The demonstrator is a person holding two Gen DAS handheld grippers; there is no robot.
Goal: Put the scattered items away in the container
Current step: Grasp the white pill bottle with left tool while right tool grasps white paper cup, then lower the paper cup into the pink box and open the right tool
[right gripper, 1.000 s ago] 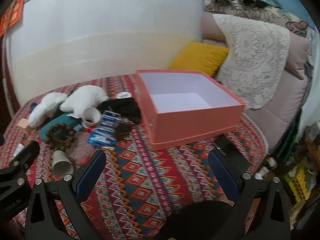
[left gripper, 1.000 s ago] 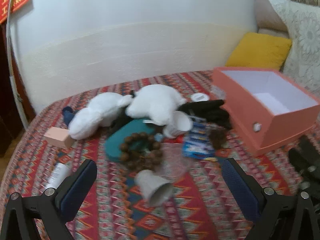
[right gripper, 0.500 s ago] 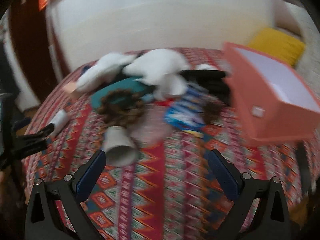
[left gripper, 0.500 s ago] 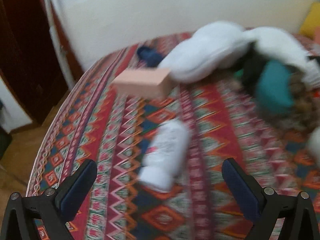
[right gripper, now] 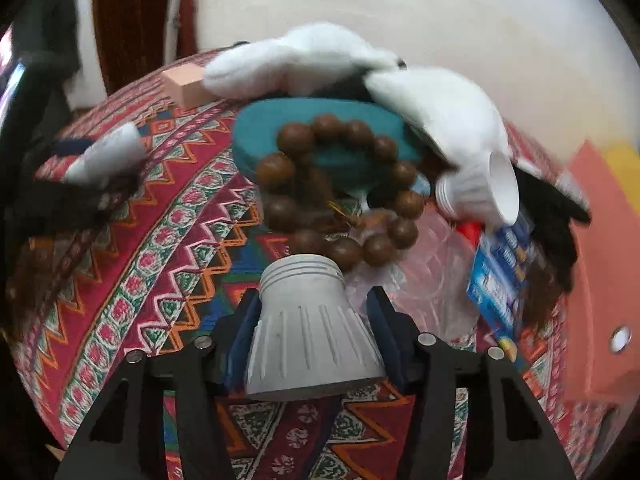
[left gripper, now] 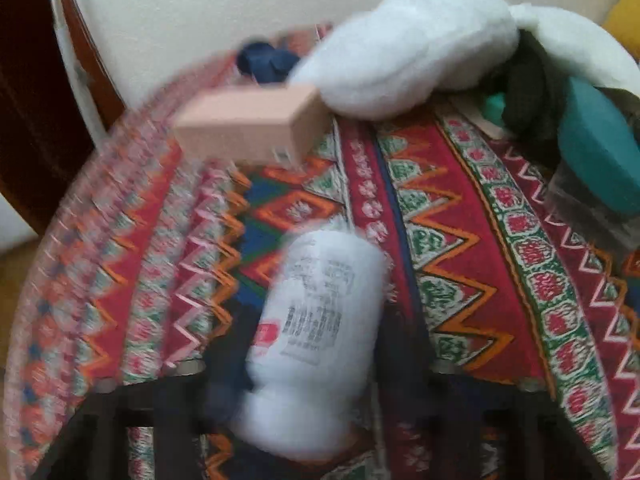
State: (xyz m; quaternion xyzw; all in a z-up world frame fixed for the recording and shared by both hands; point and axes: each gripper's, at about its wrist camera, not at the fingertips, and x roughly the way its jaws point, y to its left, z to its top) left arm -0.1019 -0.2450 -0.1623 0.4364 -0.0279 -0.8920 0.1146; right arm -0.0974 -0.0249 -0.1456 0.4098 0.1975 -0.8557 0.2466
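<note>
Left gripper (left gripper: 316, 364) now being closed around white bottle (left gripper: 320, 328); right gripper (right gripper: 312, 336) around grey cup (right gripper: 308, 332), both formerly spread empty; pickup begun

Both tongs, left (left gripper: 316, 360) and right (right gripper: 312, 328), angle downward, jaws closing.

A patterned red cloth (left gripper: 460, 240) covers the surface across the lower frame. A pale wall (right gripper: 440, 20) fills the upper part of each view. Dark wood (left gripper: 28, 100) stands at upper left. A yellow cushion (left gripper: 626, 12) peeks in at upper right.
</note>
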